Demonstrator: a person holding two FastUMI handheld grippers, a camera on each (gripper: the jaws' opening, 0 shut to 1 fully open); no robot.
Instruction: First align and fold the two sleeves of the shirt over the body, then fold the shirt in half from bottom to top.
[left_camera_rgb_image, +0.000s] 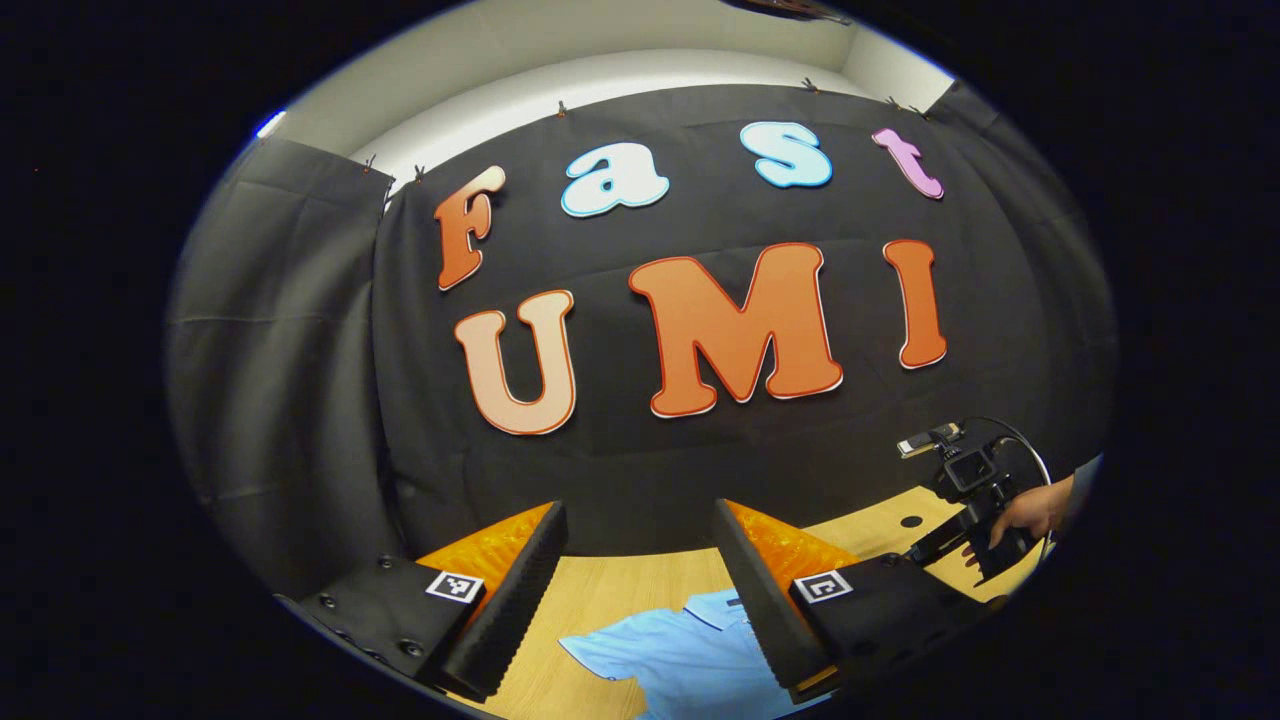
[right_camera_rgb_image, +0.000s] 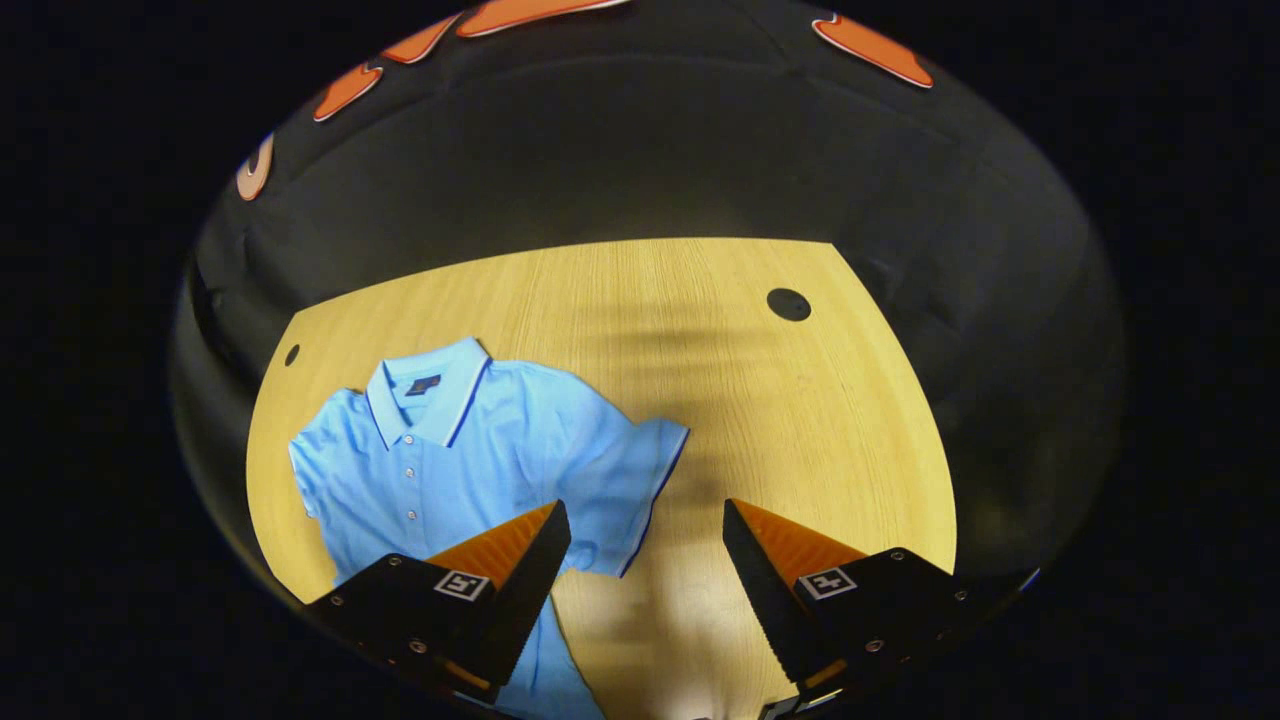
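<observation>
In the left gripper view, the left gripper (left_camera_rgb_image: 640, 570) hangs well above the table (left_camera_rgb_image: 620, 590) with its jaws spread wide and nothing between them, pointed mostly at the booth wall. The collar end of the light blue shirt (left_camera_rgb_image: 680, 655) shows low between the fingers. Off to the right, a hand (left_camera_rgb_image: 1030, 512) holds the other gripper (left_camera_rgb_image: 975, 545) above the table edge.

In the right gripper view, the right gripper (right_camera_rgb_image: 645, 570) is likewise released and empty, looking down on the wooden table (right_camera_rgb_image: 700, 330). The shirt (right_camera_rgb_image: 470, 450) lies flat and face up on the left part of the table, collar (right_camera_rgb_image: 430, 385) toward the far edge, buttons visible down the placket. Its nearer sleeve (right_camera_rgb_image: 640, 480) spreads outward, its hem just ahead of the gripper's left finger; the other sleeve (right_camera_rgb_image: 310, 470) lies at the far left.

Neither sleeve appears folded yet, so the sleeve fold looks like the step in hand. To do it well, each gripper should come down low and pinch a single sleeve near its hem — catching only the sleeve cloth, not the body beneath. The sleeve should then be carried inward over the chest, its edge kept parallel to the side seam — and laid flat before letting go, so that no crease spoils the later bottom-to-top fold.
</observation>
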